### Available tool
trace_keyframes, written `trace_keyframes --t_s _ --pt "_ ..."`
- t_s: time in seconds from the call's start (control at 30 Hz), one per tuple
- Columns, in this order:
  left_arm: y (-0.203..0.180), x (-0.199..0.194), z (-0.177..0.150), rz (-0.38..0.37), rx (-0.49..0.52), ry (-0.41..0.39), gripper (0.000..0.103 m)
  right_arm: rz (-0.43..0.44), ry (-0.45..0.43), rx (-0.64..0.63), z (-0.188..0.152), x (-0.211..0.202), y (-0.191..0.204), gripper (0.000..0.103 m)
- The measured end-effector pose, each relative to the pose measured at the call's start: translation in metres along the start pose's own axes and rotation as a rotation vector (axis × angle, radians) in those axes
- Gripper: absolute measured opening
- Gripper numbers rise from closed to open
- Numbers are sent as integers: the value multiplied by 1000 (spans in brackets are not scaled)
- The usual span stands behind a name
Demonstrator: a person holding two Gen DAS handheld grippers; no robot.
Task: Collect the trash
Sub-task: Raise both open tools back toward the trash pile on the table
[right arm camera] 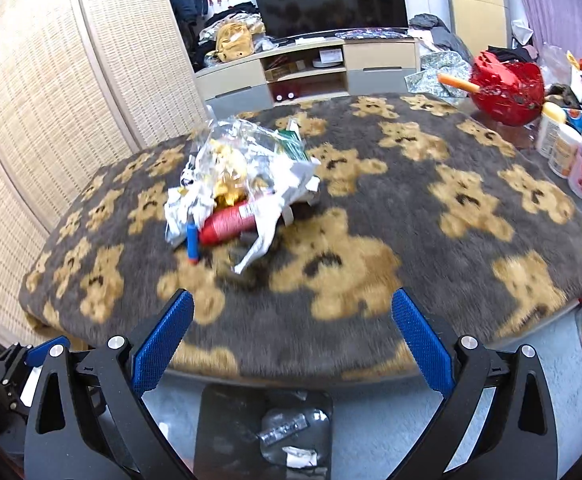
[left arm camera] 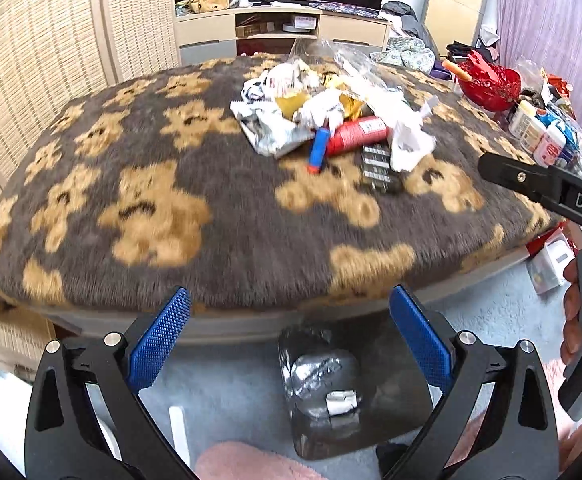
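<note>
A heap of trash [left arm camera: 323, 116] lies on the bear-patterned surface [left arm camera: 151, 208]: crumpled white paper, silver and gold wrappers and clear plastic. At its near edge a red can [left arm camera: 357, 135] lies on its side, touching a blue tube [left arm camera: 318, 150]. Below the surface's edge, a dark bin [right arm camera: 265, 432] on the floor holds crumpled scraps.
</note>
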State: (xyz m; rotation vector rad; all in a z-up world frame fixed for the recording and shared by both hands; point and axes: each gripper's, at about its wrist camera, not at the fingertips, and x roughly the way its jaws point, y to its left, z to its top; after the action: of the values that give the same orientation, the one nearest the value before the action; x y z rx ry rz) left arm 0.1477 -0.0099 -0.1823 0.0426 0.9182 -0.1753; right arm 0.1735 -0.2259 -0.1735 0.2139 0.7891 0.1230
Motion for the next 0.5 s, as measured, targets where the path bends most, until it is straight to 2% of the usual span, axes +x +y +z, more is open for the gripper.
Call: trace_keyframes --t_s 0.2,0.3,0.37,0.4,0.43,0.47,0.5 --pt "2 21 33 -23 -1 -16 95 49 28 12 18 36 4 98" --pt "2 32 46 -33 2 -17 95 71 62 15 23 58 5 84" --pt "2 39 52 -41 9 -19 95 79 83 13 26 69 5 69" --pt "1 44 57 -46 14 -19 95 81 86 14 27 72 5 65" --pt "0 47 60 -49 17 -19 95 84 89 15 28 77 4 56" --pt "-1 52 63 -53 20 -19 95 83 90 12 27 78 3 42" --pt "-2 57 66 -54 21 -17 95 76 95 4 28 81 2 34"
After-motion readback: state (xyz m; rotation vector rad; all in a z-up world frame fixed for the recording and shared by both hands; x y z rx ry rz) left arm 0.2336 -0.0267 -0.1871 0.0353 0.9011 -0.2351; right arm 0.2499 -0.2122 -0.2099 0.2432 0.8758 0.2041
